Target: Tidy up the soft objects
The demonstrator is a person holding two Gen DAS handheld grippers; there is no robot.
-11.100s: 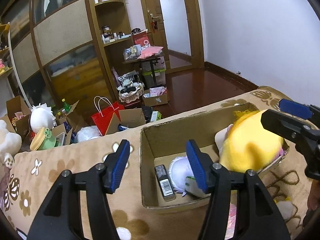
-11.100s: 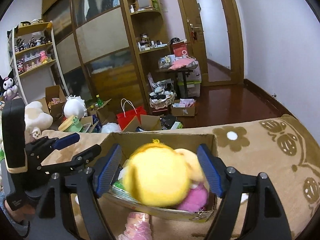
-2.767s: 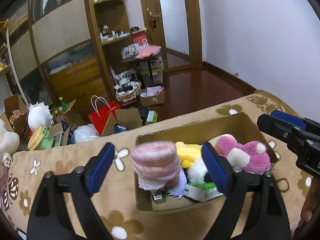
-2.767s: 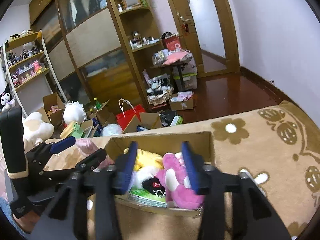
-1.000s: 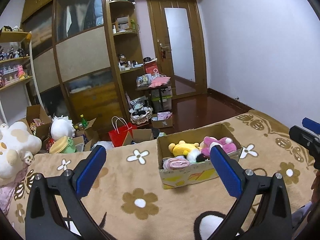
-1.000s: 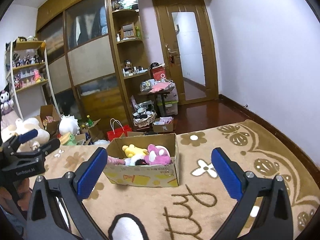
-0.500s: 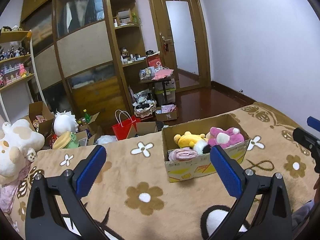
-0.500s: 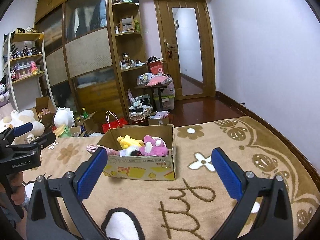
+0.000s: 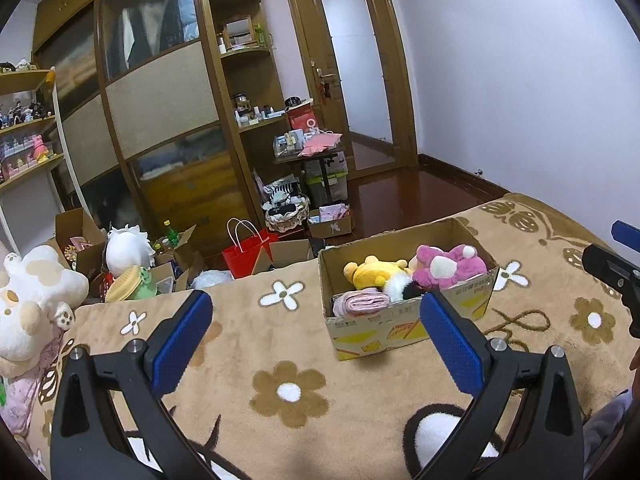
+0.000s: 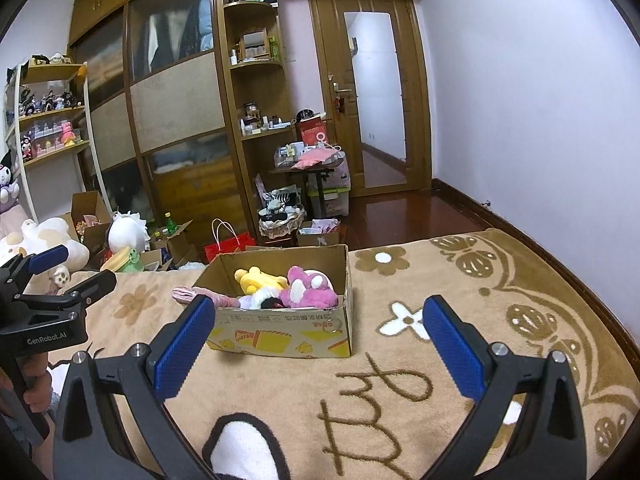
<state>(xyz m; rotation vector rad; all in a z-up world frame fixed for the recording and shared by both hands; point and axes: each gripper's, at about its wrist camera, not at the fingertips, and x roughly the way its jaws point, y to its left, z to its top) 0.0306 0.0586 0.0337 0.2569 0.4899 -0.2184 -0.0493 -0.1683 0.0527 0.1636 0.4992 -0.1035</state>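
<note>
A cardboard box (image 9: pixel 404 328) (image 10: pixel 280 336) stands on the tan flowered blanket (image 9: pixel 288 364). It holds a yellow plush (image 9: pixel 374 270) (image 10: pixel 256 276), a pink plush (image 9: pixel 448 266) (image 10: pixel 308 288), a black-and-white plush (image 9: pixel 402 286) and a rolled pink cloth (image 9: pixel 366 304) (image 10: pixel 200 296) that hangs over the box's left rim. My left gripper (image 9: pixel 316 344) is open and empty, well back from the box. My right gripper (image 10: pixel 320 344) is open and empty, also held back from it. Each gripper shows at the edge of the other's view.
A large white-and-tan plush (image 9: pixel 32 296) lies at the blanket's left edge. Past the blanket's far edge are a red bag (image 9: pixel 248 252), open cartons and a white plush (image 9: pixel 126 250) on the floor. Wardrobe, shelves (image 10: pixel 52 116) and a door (image 10: pixel 376 92) stand behind.
Over the last second both grippers stayed open and shifted only slightly. Earlier the left gripper held the pink cloth roll over the box; it now lies in the box and both grippers have pulled back.
</note>
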